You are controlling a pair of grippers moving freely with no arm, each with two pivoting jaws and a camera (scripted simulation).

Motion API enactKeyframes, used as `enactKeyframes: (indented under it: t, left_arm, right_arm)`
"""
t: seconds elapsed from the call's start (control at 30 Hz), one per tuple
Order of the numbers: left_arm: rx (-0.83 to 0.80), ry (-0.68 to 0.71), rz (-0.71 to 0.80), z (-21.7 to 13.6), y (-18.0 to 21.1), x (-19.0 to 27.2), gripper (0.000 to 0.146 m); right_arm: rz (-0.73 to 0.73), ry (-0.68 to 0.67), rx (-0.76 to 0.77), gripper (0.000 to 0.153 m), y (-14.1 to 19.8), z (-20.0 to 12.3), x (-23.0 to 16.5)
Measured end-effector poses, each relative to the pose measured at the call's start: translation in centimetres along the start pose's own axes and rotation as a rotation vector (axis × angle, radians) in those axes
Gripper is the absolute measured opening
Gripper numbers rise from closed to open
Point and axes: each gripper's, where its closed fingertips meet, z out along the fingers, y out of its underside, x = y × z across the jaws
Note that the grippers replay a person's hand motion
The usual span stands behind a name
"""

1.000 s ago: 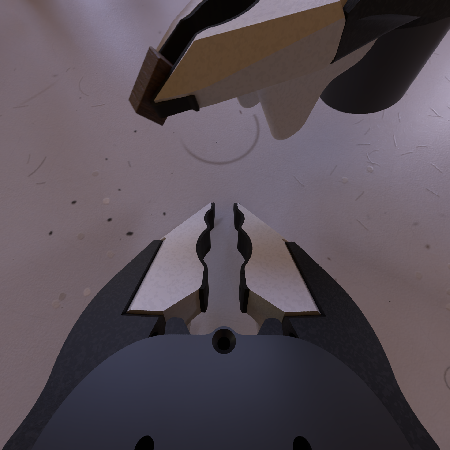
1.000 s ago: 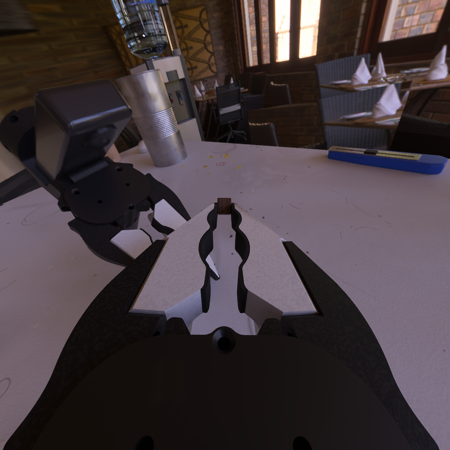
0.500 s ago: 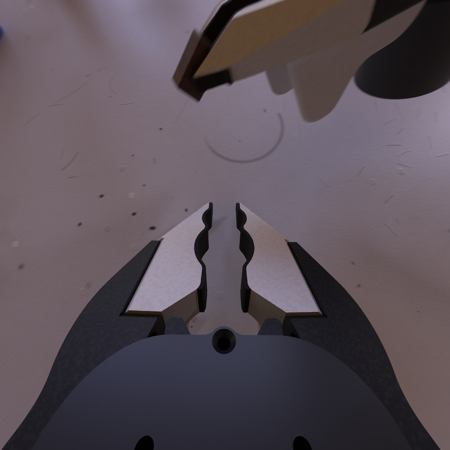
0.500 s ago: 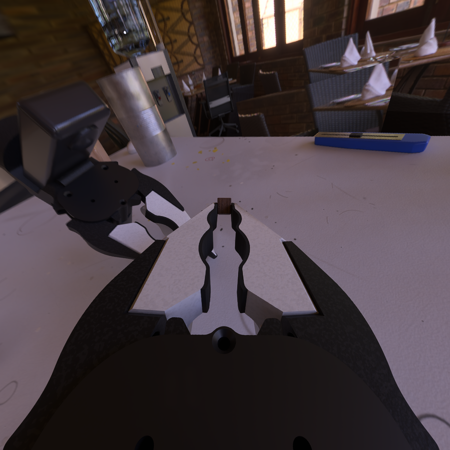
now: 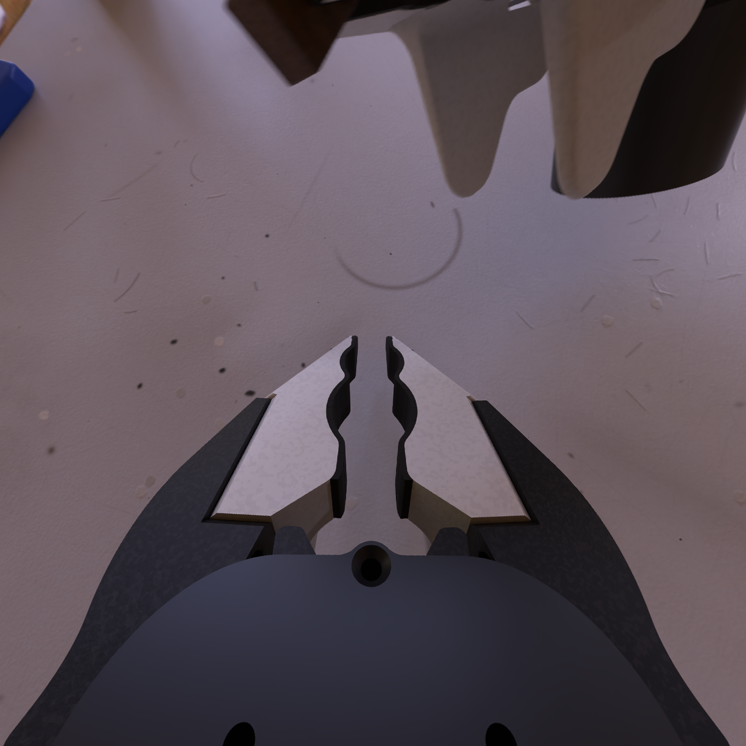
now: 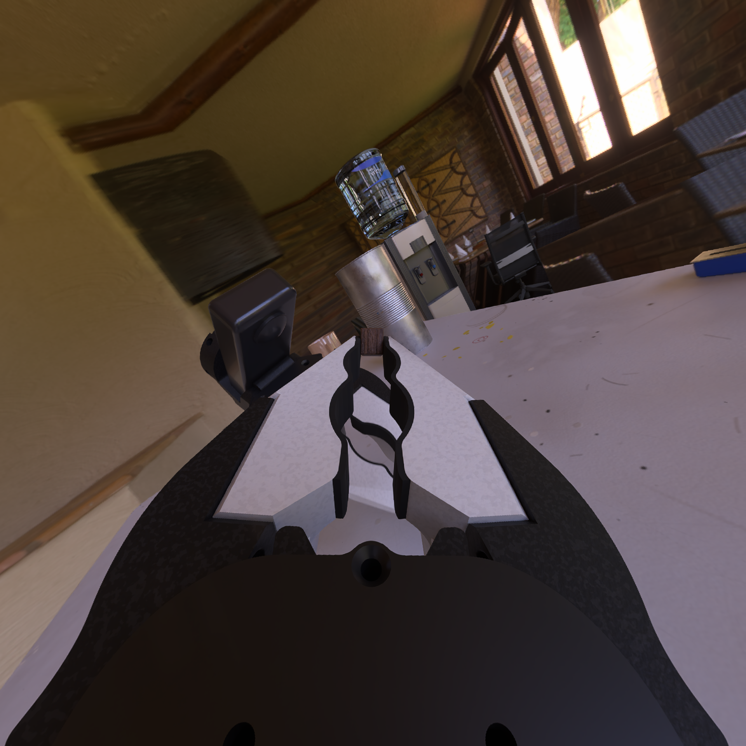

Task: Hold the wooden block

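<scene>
The small dark wooden block point(image 6: 371, 341) is pinched between the tips of my right gripper point(image 6: 370, 349), which is shut on it and holds it in the air, tilted upward above the white table point(image 6: 605, 403). In the left wrist view the block point(image 5: 282, 36) shows at the top edge, with the right gripper's pale underside point(image 5: 464, 101) beside it. My left gripper point(image 5: 370, 340) points down at the table, below the block. It holds nothing, and a narrow gap separates its fingertips. Its black camera box point(image 6: 250, 327) shows left of the block.
A metal cup point(image 6: 383, 298) stands on the table behind the block. A flat blue object point(image 6: 722, 262) lies at the far right and also shows in the left wrist view point(image 5: 10, 97). A water dispenser point(image 6: 424, 258) stands beyond the table. The table edge runs along the lower left.
The right gripper has risen and tilted upward with the block, drawing closer above the left gripper. The left gripper's finger gap has not changed.
</scene>
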Motion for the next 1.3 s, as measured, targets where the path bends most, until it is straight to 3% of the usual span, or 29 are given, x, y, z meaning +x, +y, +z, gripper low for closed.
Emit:
enactKeyframes:
  t: [0.27,0.73,0.93,1.13,1.3]
  left_arm:
    - [0.023,0.057,-0.051,0.1,-0.4,0.8,0.016]
    - [0.071,0.132,-0.124,-0.2,-1.3,1.5,0.015]
    - [0.091,0.214,-0.183,-0.3,-1.4,2.1,0.012]
    - [0.084,0.155,-0.159,-0.3,-1.1,1.2,0.013]
    - [-0.012,0.097,-0.067,0.5,0.3,1.1,0.014]
  right_arm:
    - [-0.061,0.077,-0.054,0.010,1.4,0.7,1.0]
    - [-0.147,0.051,-0.011,0.010,1.0,1.0,0.2]
    - [-0.257,0.097,-0.040,0.010,1.2,1.1,0.3]
    - [-0.378,0.204,-0.116,0.010,1.4,0.4,1.3]
    - [-0.359,0.197,-0.126,0.010,1.4,0.2,1.6]
